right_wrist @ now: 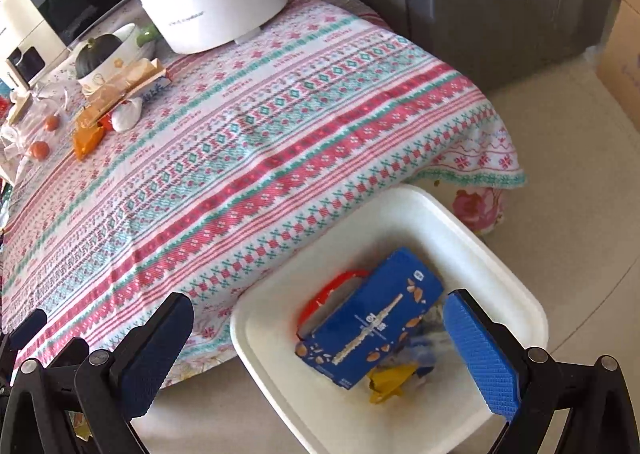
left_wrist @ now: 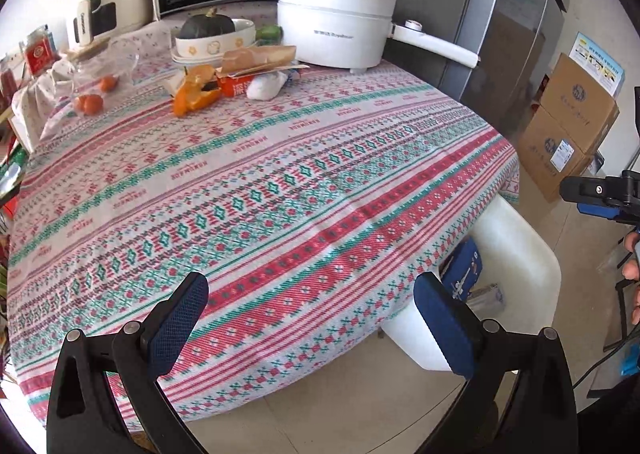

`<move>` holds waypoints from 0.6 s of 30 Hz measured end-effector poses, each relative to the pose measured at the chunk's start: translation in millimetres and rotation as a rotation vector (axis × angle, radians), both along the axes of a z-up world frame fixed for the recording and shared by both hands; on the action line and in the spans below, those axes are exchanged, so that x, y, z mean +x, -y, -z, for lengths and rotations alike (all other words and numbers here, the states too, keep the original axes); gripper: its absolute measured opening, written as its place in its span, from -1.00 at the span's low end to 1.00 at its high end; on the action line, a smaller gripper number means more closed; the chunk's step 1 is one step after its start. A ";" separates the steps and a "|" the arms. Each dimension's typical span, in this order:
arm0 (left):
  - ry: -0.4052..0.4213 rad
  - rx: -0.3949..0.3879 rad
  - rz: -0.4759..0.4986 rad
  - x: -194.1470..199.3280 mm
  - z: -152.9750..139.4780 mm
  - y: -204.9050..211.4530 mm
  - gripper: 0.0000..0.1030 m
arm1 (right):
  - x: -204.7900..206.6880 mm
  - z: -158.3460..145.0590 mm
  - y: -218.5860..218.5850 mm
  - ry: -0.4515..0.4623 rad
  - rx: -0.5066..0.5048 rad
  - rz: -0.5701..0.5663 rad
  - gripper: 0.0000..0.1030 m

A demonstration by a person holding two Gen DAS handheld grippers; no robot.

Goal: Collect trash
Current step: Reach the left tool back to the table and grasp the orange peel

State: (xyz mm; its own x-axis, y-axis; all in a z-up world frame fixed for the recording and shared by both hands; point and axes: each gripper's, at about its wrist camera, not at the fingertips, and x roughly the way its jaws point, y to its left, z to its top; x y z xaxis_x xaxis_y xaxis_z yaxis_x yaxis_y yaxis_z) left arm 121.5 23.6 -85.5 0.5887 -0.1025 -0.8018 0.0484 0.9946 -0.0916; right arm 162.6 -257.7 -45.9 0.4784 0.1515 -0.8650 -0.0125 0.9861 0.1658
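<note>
Trash lies at the table's far side: orange peel (left_wrist: 196, 91), a red carton (left_wrist: 236, 85), a crumpled white tissue (left_wrist: 266, 85) and a brown paper wrapper (left_wrist: 256, 55). My left gripper (left_wrist: 310, 328) hovers open over the near edge of the table, nothing between its fingers. A white bin (right_wrist: 400, 213) stands on the floor beside the table. It holds a blue box (right_wrist: 372, 318), a yellow wrapper (right_wrist: 388, 384) and a red strip (right_wrist: 328, 294). My right gripper (right_wrist: 320, 350) hangs open above the bin, empty. The peel (right_wrist: 86, 139) and tissue (right_wrist: 126, 113) also show far left there.
A white electric pot (left_wrist: 336, 25) with a long handle, a bowl holding a dark squash (left_wrist: 212, 37) and bagged oranges (left_wrist: 90, 101) stand at the table's back. A grey fridge (left_wrist: 500, 13) and stacked cardboard boxes (left_wrist: 568, 125) are at the right. A hand (left_wrist: 632, 266) shows at the right edge.
</note>
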 end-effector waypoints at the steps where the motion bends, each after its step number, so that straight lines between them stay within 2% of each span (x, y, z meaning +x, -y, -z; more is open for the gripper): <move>1: 0.006 -0.005 -0.013 2.7 -1.9 -8.2 1.00 | 2.3 -0.9 -6.6 0.006 0.006 -0.008 0.99; 6: 0.042 -0.001 -0.058 24.0 -9.0 -46.4 1.00 | 12.2 -4.2 -36.7 0.031 0.039 -0.028 0.99; 11: 0.040 -0.004 -0.044 58.1 -8.7 -73.2 1.00 | 29.1 -1.2 -55.7 0.037 0.075 -0.028 0.99; 18: 0.033 0.091 0.012 114.6 -1.3 -90.1 1.00 | 64.5 5.5 -70.5 0.081 0.119 0.008 0.99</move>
State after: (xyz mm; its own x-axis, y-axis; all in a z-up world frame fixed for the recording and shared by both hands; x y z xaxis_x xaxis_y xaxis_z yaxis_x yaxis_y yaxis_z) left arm 236.0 113.7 -84.2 0.6142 -0.0375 -0.7882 0.0618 0.9981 0.0007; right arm 227.1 -187.2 -51.5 0.5477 0.2468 -0.7995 -0.0229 0.9596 0.2806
